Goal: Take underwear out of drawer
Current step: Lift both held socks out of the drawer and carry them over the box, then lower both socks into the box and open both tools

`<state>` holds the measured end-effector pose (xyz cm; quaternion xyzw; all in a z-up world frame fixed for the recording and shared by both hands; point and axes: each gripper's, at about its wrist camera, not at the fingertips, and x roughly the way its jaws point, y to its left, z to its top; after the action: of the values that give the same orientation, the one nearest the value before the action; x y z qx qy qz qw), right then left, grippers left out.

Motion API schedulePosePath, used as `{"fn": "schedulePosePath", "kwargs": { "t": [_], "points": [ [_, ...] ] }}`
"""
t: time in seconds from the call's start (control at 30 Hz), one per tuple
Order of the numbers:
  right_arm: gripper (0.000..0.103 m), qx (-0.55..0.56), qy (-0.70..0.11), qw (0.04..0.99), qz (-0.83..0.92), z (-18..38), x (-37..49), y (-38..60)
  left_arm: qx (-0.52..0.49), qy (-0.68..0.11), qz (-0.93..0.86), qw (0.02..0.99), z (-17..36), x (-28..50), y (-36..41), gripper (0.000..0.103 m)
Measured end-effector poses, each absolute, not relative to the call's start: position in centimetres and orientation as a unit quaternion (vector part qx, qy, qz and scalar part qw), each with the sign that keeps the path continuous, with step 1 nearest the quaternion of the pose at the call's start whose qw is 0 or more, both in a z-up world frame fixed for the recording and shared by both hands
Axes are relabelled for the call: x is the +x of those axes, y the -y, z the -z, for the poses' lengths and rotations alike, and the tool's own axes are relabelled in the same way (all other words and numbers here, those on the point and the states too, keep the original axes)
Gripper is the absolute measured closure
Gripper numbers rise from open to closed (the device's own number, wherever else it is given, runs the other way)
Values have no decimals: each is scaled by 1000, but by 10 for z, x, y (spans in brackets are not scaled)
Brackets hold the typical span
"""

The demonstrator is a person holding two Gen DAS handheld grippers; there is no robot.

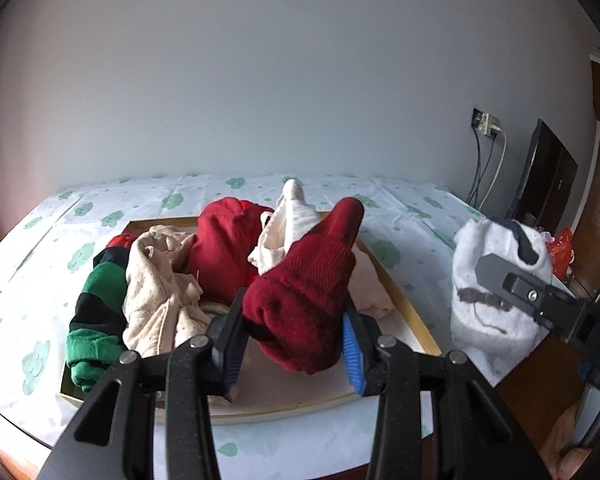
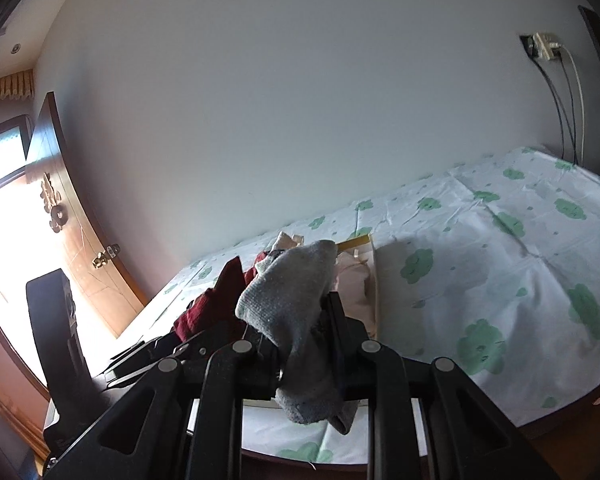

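Underwear-wise, what we've actually got clamped looks more like socks tbh. Nearest to us, our left claw (image 1: pixel 296 320) is squeezed onto a dark red knit sock (image 1: pixel 304 296), blue-edged pads (image 1: pixel 351 356) pressing it from both sides, w/ the sock sticking up and away over the drawer (image 1: pixel 404 300). Our right claw (image 2: pixel 300 320) is closed tight on a white sock (image 1: pixel 496 280) w/ dark markings; it looks grey in the right cam bc of backlight, and it droops down between the fingers (image 2: pixel 342 324). From the left cam that sock hangs off to the right of the drawer, past its right edge, clear of the pile.

Just behind the red sock sits the drawer itself, a shallow tan tray lying on the bed. Inside: a green & black striped piece (image 1: pixel 96 312) spilling over the left edge, a crumpled cream dotted garment (image 1: pixel 160 296) next to it, a red garment (image 1: pixel 224 248) behind that, a pale cream piece (image 1: pixel 288 224) poking up in the middle, and smth pinkish (image 1: pixel 372 284) along the right side. Can't tell which of those is actual underwear.

Further out, the white sheet (image 1: pixel 420 208) w/ green cloud prints runs to the plain wall (image 1: pixel 300 80). Far right there's a wall socket (image 1: pixel 487 123) w/ cables hanging down.
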<state>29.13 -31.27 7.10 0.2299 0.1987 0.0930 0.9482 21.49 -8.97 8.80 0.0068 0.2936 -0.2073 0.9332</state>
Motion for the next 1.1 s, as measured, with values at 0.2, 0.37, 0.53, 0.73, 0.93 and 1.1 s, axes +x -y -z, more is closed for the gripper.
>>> {"fn": "schedulePosePath", "kwargs": {
  "t": [0.2, 0.37, 0.53, 0.73, 0.93, 1.1],
  "points": [
    [81, 231, -209, 946, -93, -66, 305, 306, 10, -302, 213, 929, -81, 220, 100, 63],
    [81, 226, -211, 947, -83, -67, 307, 308, 19, -306, 226, 925, -77, 222, 112, 63],
    [81, 219, -218, 948, -79, -66, 312, 310, 21, -306, 222, 926, -80, 226, 111, 63],
    [81, 220, -217, 948, -77, -73, 327, 316, 19, -293, 208, 933, -96, 238, 102, 63],
    [81, 207, -219, 950, -85, -88, 347, 320, 7, -296, 188, 936, -101, 248, 88, 63],
    [81, 221, -252, 937, -97, -82, 369, 319, 10, -324, 183, 928, -82, 254, 88, 63]
  ]
}}
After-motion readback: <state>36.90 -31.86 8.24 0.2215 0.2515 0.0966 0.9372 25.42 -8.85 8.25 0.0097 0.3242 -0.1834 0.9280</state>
